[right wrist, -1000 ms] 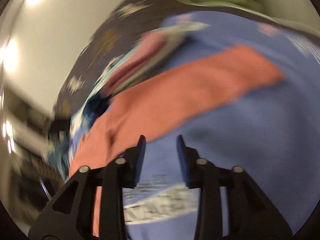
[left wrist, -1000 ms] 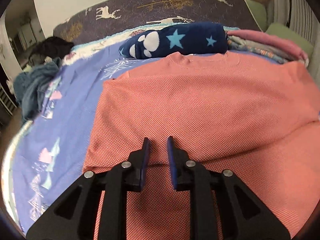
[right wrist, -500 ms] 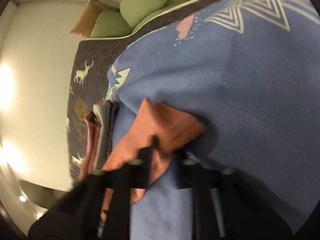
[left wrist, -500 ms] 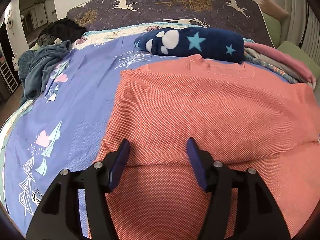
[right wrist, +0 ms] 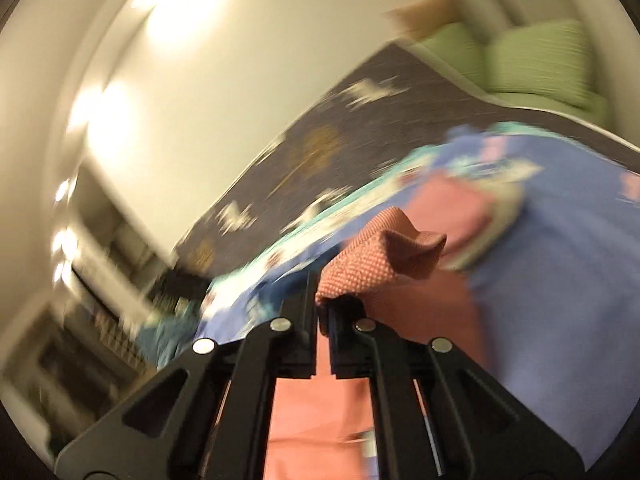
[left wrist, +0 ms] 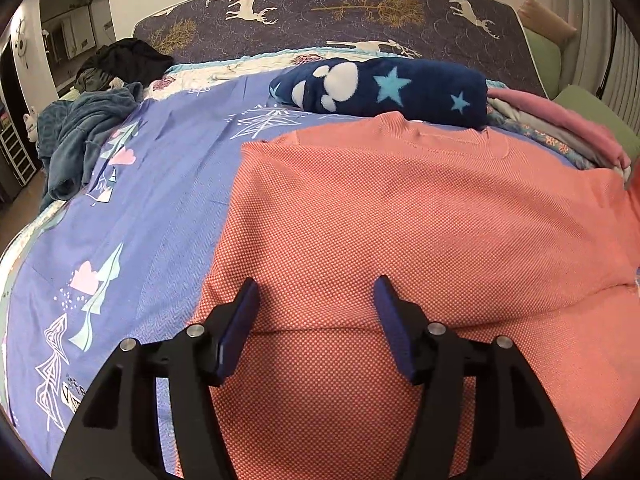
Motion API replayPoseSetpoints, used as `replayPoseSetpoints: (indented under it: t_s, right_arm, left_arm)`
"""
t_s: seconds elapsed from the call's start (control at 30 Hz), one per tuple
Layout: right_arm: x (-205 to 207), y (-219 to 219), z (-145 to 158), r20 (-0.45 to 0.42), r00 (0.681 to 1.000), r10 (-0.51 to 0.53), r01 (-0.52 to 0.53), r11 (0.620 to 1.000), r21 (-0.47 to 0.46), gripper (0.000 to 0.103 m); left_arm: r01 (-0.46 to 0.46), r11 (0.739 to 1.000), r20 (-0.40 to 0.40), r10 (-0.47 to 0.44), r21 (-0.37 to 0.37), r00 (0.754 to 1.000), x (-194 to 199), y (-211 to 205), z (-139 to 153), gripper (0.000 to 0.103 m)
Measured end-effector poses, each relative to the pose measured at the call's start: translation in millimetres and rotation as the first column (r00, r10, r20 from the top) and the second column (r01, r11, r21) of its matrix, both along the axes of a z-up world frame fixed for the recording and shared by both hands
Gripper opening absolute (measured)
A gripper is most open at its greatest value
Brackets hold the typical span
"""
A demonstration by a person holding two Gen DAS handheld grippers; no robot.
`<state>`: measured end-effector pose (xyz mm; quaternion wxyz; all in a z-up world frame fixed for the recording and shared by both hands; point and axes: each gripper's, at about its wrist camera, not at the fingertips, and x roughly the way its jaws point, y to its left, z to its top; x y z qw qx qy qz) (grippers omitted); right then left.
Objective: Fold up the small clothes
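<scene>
The left hand-held gripper [left wrist: 316,300] hangs released, its jaws spread wide over the coral shirt [left wrist: 400,220] lying flat on the bed [left wrist: 160,184] just beneath and ahead of it. The right hand-held gripper [right wrist: 322,312] is clenched on a bunched corner of the shirt [right wrist: 384,256], lifted above the sheet.

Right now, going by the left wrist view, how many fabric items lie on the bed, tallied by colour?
Coral knit: 1, the coral top, its edge pinched by the right gripper; the left gripper is open above it
Navy: 1, the star blanket
Pink: 1, the pink folded garment
Teal: 1, the teal heap
Black: 1, the black heap
Total: 5
</scene>
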<state>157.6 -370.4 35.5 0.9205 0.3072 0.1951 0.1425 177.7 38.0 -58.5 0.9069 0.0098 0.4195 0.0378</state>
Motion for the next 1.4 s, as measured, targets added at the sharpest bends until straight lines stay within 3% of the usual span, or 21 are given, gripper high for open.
replayPoseSetpoints:
  t_s: [0.13,0.27,0.33,0.47,0.63,0.7,0.77,0.83,0.87,1.0,1.17,1.4]
  right_arm:
    - [14,114,-4,-0.011,0.977,0.211,-0.211,0.967,-0.145,0.004]
    - [27,202,-41,-0.134,0.917,0.376,-0.398,0.888,-0.230,0.005]
    - [32,226,-67,-0.213,0.889,0.405,-0.452,0.851,-0.266,0.008]
    - [24,242,-99,-0.298,0.865,0.403,-0.485,0.823,-0.295,0.009]
    - [24,231,-119,-0.334,0.845,0.417,-0.500,0.838,-0.219,0.015]
    - [25,229,-119,-0.330,0.842,0.427,-0.505,0.839,-0.204,0.017]
    - [25,233,-118,-0.313,0.838,0.447,-0.521,0.826,-0.216,0.024]
    - [21,241,-114,-0.283,0.828,0.484,-0.550,0.799,-0.244,0.030]
    - [18,248,-111,-0.271,0.822,0.502,-0.565,0.779,-0.272,0.031]
    - [8,263,-106,-0.253,0.817,0.519,-0.577,0.737,-0.352,0.037]
    - [-2,266,-100,-0.202,0.803,0.560,-0.592,0.714,-0.373,0.044]
    - [-3,273,-102,-0.207,0.756,0.621,-0.650,0.671,-0.358,0.048]
  left_arm:
    - [0.002,0.999,0.005,-0.002,-0.041,1.000,-1,5,0,0.062]
    - [0.007,0.996,0.009,-0.006,-0.092,1.000,-1,12,0,0.063]
    - [0.013,0.993,0.011,-0.012,-0.117,1.000,-2,14,0,0.064]
    - [0.022,0.988,0.018,-0.019,-0.154,1.000,-2,18,1,0.066]
    - [0.054,0.965,0.056,-0.041,-0.257,0.998,-7,26,8,0.066]
    - [0.087,0.923,0.076,-0.062,-0.375,0.995,-10,31,13,0.066]
    - [0.140,0.851,0.091,-0.108,-0.507,0.990,-10,32,17,0.066]
    - [0.210,0.789,0.096,-0.190,-0.578,0.977,-5,21,20,0.066]
    - [0.234,0.777,0.088,-0.226,-0.584,0.970,-3,14,21,0.066]
    - [0.285,0.786,0.015,-0.331,-0.548,0.943,16,-24,19,0.067]
    - [0.249,0.764,-0.053,-0.346,-0.595,0.937,36,-35,10,0.067]
    - [0.229,0.780,-0.087,-0.340,-0.582,0.936,39,-39,7,0.067]
